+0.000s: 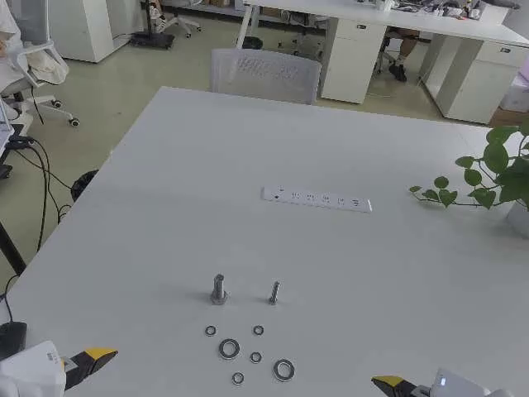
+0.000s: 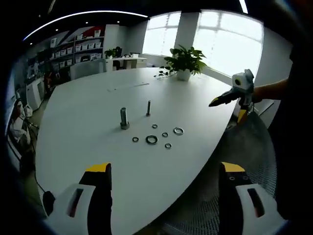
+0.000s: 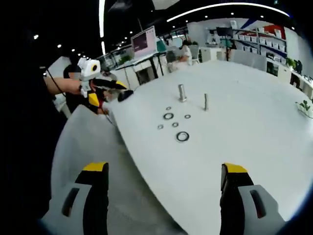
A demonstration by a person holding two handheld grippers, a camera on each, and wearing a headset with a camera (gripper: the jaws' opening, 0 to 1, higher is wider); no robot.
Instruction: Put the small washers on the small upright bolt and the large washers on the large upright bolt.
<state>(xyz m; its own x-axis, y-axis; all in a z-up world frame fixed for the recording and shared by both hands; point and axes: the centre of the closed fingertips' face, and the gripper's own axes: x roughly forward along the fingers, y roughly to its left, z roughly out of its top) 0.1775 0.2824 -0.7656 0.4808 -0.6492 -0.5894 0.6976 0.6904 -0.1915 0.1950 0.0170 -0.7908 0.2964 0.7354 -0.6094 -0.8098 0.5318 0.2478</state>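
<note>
The premises are an open-plan office. A large white worktop [image 1: 248, 165] carries a white multi-socket power strip [image 1: 316, 199], with a mesh-backed chair [image 1: 264, 74] pushed in at its far edge. Beyond stand rows of white desks [image 1: 463, 29] with drawer pedestals [image 1: 354, 58], and a swivel chair on casters [image 1: 37, 70] at left. Cables [image 1: 41, 182] trail over the plain floor. A potted plant [image 1: 496, 174] sits at the worktop's edge. The left gripper view records tall windows [image 2: 215, 39] and wall shelving [image 2: 73, 46]; the right gripper view records a lit monitor [image 3: 144, 41] and ceiling strip lights [image 3: 225, 7].
</note>
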